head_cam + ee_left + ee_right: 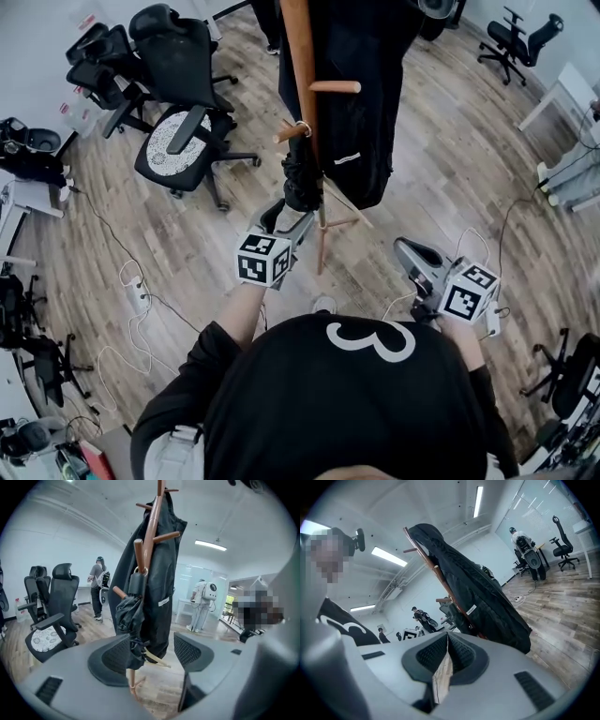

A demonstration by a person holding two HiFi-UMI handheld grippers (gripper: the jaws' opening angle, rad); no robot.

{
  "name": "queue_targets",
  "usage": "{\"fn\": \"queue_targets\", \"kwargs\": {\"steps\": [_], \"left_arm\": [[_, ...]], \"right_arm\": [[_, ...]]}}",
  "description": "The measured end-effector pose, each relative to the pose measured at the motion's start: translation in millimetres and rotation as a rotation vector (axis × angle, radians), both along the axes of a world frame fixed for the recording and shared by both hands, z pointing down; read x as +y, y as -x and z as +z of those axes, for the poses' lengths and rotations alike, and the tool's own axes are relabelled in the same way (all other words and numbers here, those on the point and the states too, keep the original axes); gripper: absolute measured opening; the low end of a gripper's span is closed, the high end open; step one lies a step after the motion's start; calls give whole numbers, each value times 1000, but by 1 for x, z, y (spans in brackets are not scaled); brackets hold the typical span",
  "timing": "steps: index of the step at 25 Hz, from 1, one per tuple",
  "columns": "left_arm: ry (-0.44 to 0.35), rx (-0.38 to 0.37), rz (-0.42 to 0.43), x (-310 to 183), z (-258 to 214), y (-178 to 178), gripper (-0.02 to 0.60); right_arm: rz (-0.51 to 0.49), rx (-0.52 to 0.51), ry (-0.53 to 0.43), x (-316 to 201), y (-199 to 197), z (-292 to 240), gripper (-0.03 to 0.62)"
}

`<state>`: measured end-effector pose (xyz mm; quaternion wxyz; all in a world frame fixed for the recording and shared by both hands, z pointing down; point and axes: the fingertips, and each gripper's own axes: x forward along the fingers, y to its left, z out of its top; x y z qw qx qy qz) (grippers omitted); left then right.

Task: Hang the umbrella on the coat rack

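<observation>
1. Closest under the head camera is the person's black shirt (337,412), with one gripper reaching out past each shoulder.
2. Left gripper (292,217) points at the lower end of the folded black umbrella (302,173). In the left gripper view its jaws (152,656) stand wide apart. The umbrella's (129,616) lower end shows in the gap, close to the left-hand pad, and it is not clamped.
3. Right gripper (412,255) is held off to the right of the rack, well apart from it. Its jaws (447,651) are closed together with nothing between them.
4. Hanging upright, the umbrella is hooked by a ring at its top over a low wooden peg (291,132) of the coat rack (300,47) and lies close against the pole.
5. Black coat (366,94) hangs from the rack's upper pegs, just behind the umbrella.
6. Black office chairs (183,131) stand on the wooden floor (450,169) at the left.
</observation>
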<state>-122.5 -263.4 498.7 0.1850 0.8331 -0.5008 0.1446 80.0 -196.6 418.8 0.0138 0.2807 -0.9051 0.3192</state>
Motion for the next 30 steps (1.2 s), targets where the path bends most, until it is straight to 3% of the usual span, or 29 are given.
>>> {"fn": "queue_targets", "kwargs": {"steps": [9,16,20,30], "left_arm": [[-21,288,156,115,-83,-72,191],[-19,438,248,190,-119,-121,127],[-33,440,298,226,-130,-149,59],[-69,380,384,290,-146,-199,21]], "right_arm": [[-102,13,-80,64,-3,-12,28],[-124,-22,-125,121,-24,-31,28],[-125,-54,-158,154,-41,-46,28],[-157,-89,-226,221,-67,-74,26]]}}
